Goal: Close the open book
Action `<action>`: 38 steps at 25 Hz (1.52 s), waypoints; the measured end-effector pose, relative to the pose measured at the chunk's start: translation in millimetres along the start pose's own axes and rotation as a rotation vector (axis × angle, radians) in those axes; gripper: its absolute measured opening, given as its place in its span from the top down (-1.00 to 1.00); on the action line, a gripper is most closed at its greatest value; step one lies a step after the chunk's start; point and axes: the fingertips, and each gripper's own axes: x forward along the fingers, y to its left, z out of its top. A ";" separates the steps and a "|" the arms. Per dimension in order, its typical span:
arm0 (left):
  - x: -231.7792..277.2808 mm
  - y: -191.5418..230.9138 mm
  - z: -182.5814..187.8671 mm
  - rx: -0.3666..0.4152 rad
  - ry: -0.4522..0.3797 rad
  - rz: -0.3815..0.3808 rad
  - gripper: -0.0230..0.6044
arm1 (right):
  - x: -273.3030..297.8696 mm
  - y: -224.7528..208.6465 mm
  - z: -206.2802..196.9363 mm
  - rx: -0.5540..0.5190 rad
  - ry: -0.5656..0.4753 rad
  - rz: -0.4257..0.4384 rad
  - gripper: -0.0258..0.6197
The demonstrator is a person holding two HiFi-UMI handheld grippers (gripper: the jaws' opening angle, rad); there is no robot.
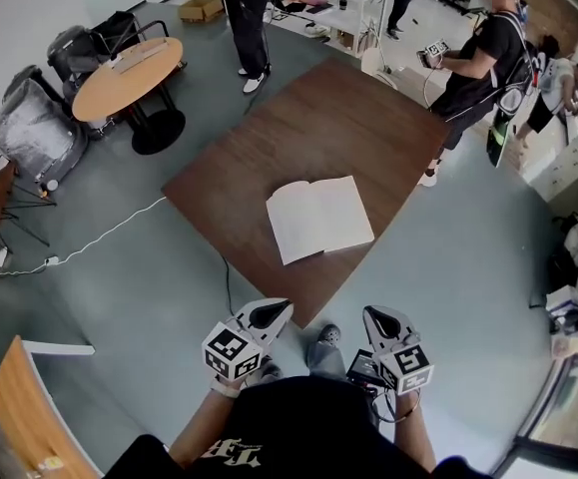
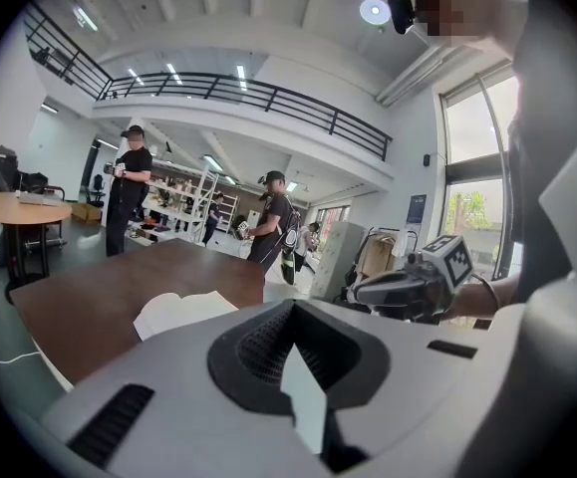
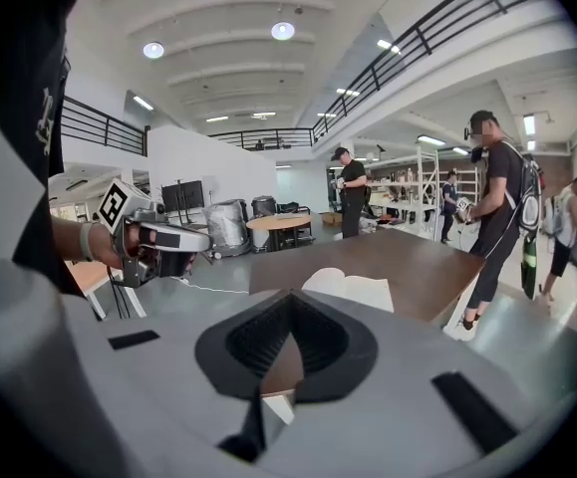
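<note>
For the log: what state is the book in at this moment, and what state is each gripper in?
Book: open, lying flat on the table, nothing touching it.
Left gripper: shut, empty, held short of the table's near corner.
Right gripper: shut, empty, also short of the table.

Head view high, steeply down, gripper views low, facing table (image 1: pixel 318 128) — all share book (image 1: pixel 318 218)
</note>
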 end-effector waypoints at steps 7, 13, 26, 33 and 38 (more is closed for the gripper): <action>34.3 14.3 16.9 -0.011 0.006 0.043 0.92 | 17.8 -39.2 14.5 0.003 -0.004 0.034 0.96; 65.7 25.3 31.3 -0.018 -0.001 0.078 0.92 | 33.4 -74.1 19.5 -0.007 0.001 0.066 0.96; 126.5 9.7 33.9 -0.039 0.030 0.063 0.92 | 45.7 -138.3 30.2 -0.022 -0.023 0.050 0.96; 150.4 7.5 36.8 -0.028 0.042 0.055 0.92 | 41.7 -156.7 30.5 -0.002 -0.006 0.038 0.96; 154.7 7.2 37.5 -0.037 0.054 0.047 0.92 | 54.3 -162.9 17.8 -0.008 -0.005 0.060 0.96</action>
